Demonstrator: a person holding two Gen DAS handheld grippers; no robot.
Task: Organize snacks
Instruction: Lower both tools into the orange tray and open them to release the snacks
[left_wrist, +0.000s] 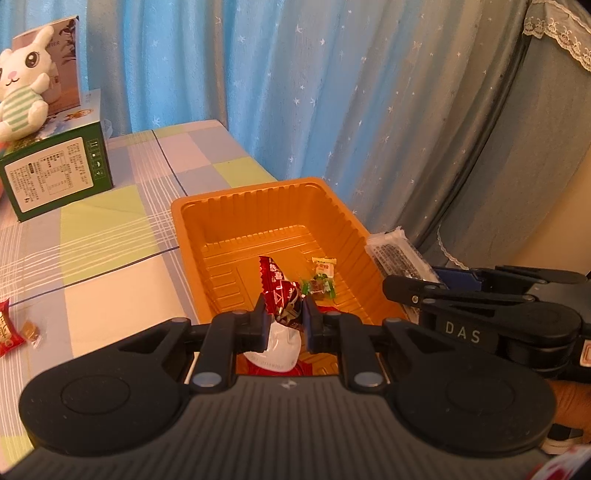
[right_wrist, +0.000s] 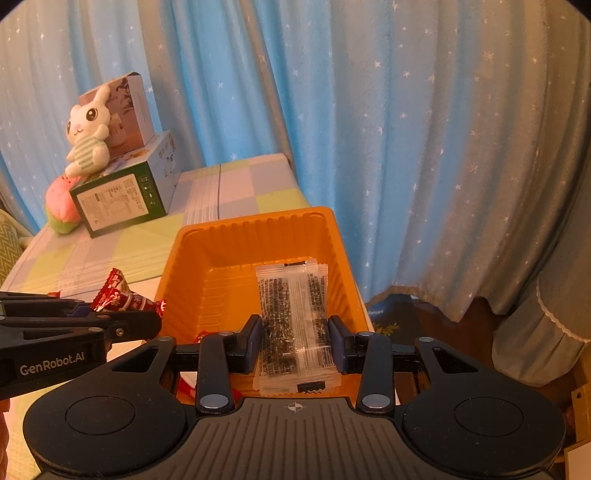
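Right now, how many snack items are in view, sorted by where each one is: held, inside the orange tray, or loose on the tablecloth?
Held in a hand-held gripper: 2, red wrapper in the left hand-held gripper, clear packet in the right hand-held gripper
Inside the orange tray: 1, green candy
On the tablecloth: 2, red packet, small brown candy
Total: 5

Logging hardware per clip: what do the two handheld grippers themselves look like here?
Both are matte black with blue finger pads, silver pivot rivets and ribbed grey bodies. The left gripper reads "GenRobot.AI" in white, the right gripper "DAS". No cables or sleeves show.
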